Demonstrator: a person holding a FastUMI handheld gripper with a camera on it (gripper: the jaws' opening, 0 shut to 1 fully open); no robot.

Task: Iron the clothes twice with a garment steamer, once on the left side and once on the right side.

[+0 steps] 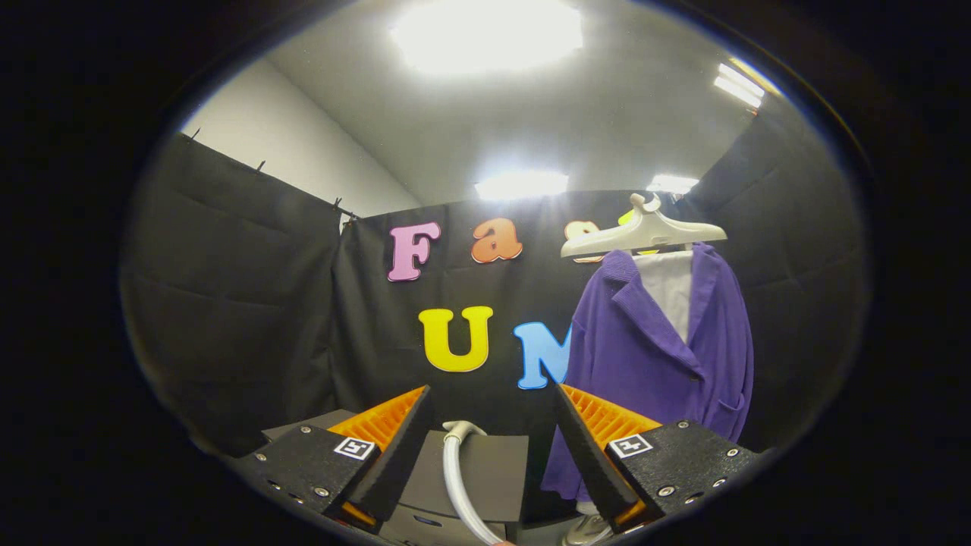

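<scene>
The tool (493, 440) points forward and somewhat upward, toward the booth's black cloth wall (250, 303) and the pale ceiling with its bright lights (485, 34). Its two fingers stand wide apart, and neither one touches or holds anything.

On the left, the black cloth wall runs back to a corner, where a bare light-coloured room wall (288, 144) rises behind it.

In the gap between the fingers, and below them, a pale grey hose (455, 470) curves up and bends over at its top end. It stands in front of a grey box-like unit (485, 470) whose flat top shows between the fingers. Whether this is the body of the garment steamer cannot be told for certain from here. The hose lies apart from both fingers.

To the right, beyond the right finger, a purple jacket (652, 356) hangs over a white shirt (671, 292) on a light-coloured hanger (645, 231), against the far cloth wall. The jacket hangs upright, its front open at the collar, its lower edge dropping behind the right finger. A small light object (588, 529) shows low down beneath that finger, too cut off to identify.
</scene>
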